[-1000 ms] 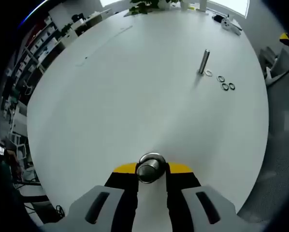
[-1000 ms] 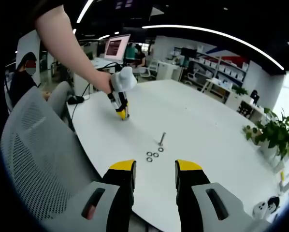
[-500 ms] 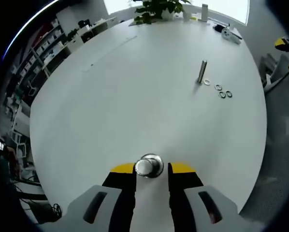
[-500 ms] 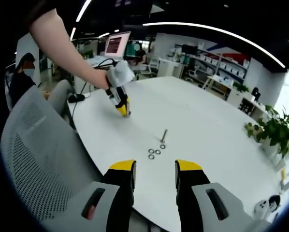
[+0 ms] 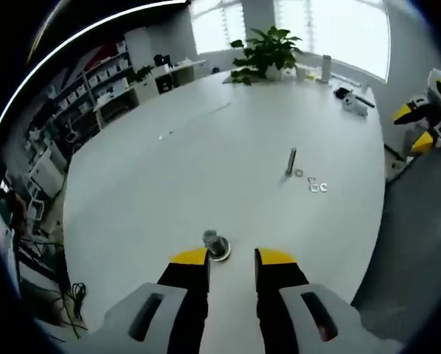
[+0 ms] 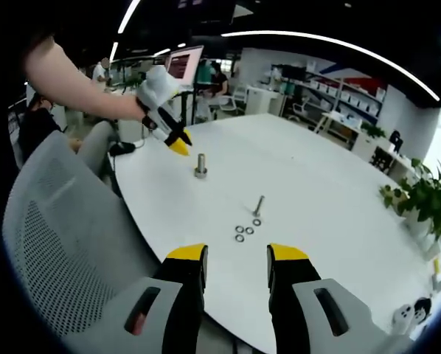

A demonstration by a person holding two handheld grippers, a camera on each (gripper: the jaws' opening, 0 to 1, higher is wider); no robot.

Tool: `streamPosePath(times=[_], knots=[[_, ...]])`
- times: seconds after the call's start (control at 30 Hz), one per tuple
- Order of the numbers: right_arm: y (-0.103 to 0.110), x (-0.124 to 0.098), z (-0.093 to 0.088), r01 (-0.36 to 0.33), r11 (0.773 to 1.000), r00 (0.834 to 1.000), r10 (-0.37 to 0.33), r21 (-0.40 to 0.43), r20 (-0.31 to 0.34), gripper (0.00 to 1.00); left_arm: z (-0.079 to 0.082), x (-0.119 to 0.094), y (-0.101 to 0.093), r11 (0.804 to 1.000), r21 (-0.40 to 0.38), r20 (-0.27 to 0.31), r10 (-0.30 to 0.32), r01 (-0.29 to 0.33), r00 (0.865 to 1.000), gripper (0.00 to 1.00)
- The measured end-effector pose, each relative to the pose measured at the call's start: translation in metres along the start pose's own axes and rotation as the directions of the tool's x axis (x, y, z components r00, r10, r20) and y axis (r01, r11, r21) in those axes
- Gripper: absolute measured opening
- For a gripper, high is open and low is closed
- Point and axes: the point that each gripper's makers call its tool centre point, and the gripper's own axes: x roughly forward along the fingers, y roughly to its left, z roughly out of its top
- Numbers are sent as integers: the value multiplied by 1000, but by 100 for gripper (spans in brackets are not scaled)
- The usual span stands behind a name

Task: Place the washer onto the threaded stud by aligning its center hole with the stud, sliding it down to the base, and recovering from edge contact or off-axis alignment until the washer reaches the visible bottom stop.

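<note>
Backed away and up from the short stud [image 5: 215, 245] with the left gripper [image 5: 232, 257], jaws now parted and holding nothing.

Left standing upright on the white table [image 5: 169, 169], just ahead of the yellow tips; in the right gripper view, seen free below the raised left gripper. Right gripper [image 6: 237, 258] held at the near table edge, jaws parted too, nothing between them. As for the task, judged barely begun: no washer picked up, none on the stud as far as can be seen. Washers [image 6: 245, 230] lying flat in a small group just beside a taller bolt [image 6: 259, 206], well apart from the short stud. Open tabletop between; mesh chair [image 6: 58, 243] close to the edge, plant [image 5: 268, 51] at the far side.
</note>
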Motion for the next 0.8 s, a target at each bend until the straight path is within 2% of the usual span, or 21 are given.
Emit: streamPosePath(times=[0.1, 0.23, 0.33, 0.47, 0.5, 0.67, 0.73, 0.8], knots=[[0, -1, 1, 6, 1000, 1000, -6, 7, 6, 34, -1, -12, -2, 1000, -27, 35, 6, -5, 999, 24], [0, 1, -2, 3, 1000, 1000, -3, 5, -11, 35, 1, -30, -17, 998, -55, 89, 17, -12, 996, 25], [1, 1, -3, 5, 1000, 1000, -5, -5, -15, 35, 6, -44, -28, 994, -106, 143, 22, -7, 989, 26], [0, 1, -4, 8, 1000, 1000, -8, -16, -22, 35, 9, -61, -42, 994, -107, 178, 36, -17, 983, 27], [0, 1, -4, 9, 1000, 1000, -9, -13, -21, 35, 11, -65, -50, 992, -123, 201, 28, -3, 979, 28], [-3, 0, -5, 22, 1000, 1000, -22, -7, -20, 35, 11, -75, -70, 991, -132, 230, 24, 6, 973, 27], [-4, 0, -5, 30, 1000, 999, -31, -7, -22, 35, 9, -75, -73, 990, -138, 225, 23, 9, 974, 27], [-5, 0, -5, 37, 999, 999, -37, -8, -21, 35, 11, -75, -75, 984, -177, 237, 20, 23, 971, 27]])
